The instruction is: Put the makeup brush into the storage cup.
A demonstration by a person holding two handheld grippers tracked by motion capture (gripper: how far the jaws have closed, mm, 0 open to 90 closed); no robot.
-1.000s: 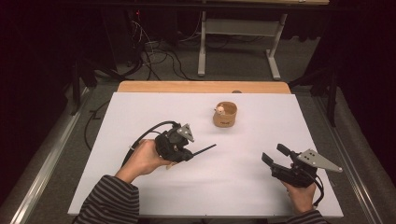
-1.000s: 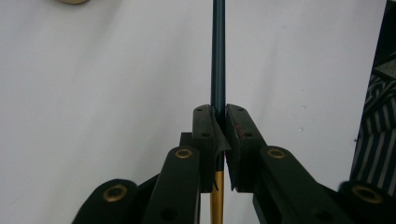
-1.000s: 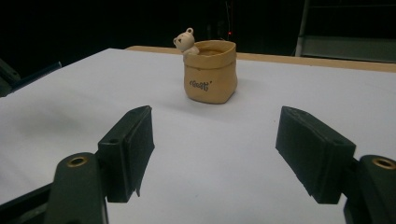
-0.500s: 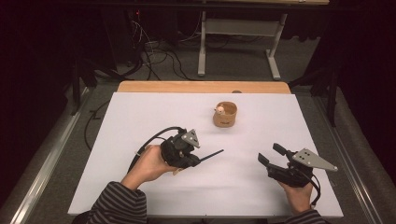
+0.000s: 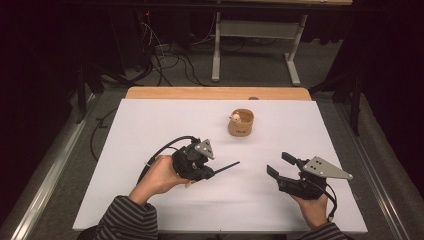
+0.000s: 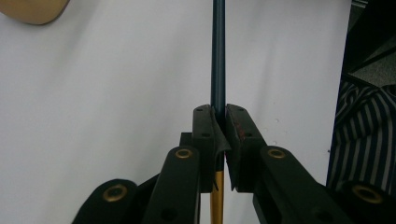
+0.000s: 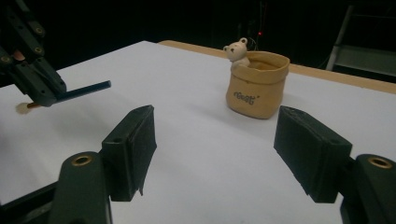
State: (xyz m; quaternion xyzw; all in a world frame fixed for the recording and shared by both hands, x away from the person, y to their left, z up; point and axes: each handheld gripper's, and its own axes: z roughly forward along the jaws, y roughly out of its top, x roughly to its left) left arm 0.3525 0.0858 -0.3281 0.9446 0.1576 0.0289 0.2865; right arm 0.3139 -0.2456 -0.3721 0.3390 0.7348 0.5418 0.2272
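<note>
My left gripper (image 5: 212, 172) is shut on a dark blue pencil (image 5: 227, 166), which points right, toward the table's middle. In the left gripper view the pencil (image 6: 218, 56) runs straight up from between the pressed pads (image 6: 205, 130), and its gold ferrule shows below them. My right gripper (image 5: 280, 165) is held near the front right with its jaws wide apart and nothing between them (image 7: 215, 144). A tan pouch-shaped pot (image 7: 257, 86) with a small bear figure (image 7: 237, 51) on its rim stands beyond it, at the table's far middle (image 5: 241, 123).
A white sheet (image 5: 150, 125) covers the table, with a wooden strip (image 5: 215, 93) along the far edge. Cables and a metal stand lie on the dark floor beyond. A striped sleeve (image 6: 364, 126) shows at the right of the left gripper view.
My right gripper has drifted left, toward the table's middle. The left gripper with the pencil has shifted only slightly toward the near right.
</note>
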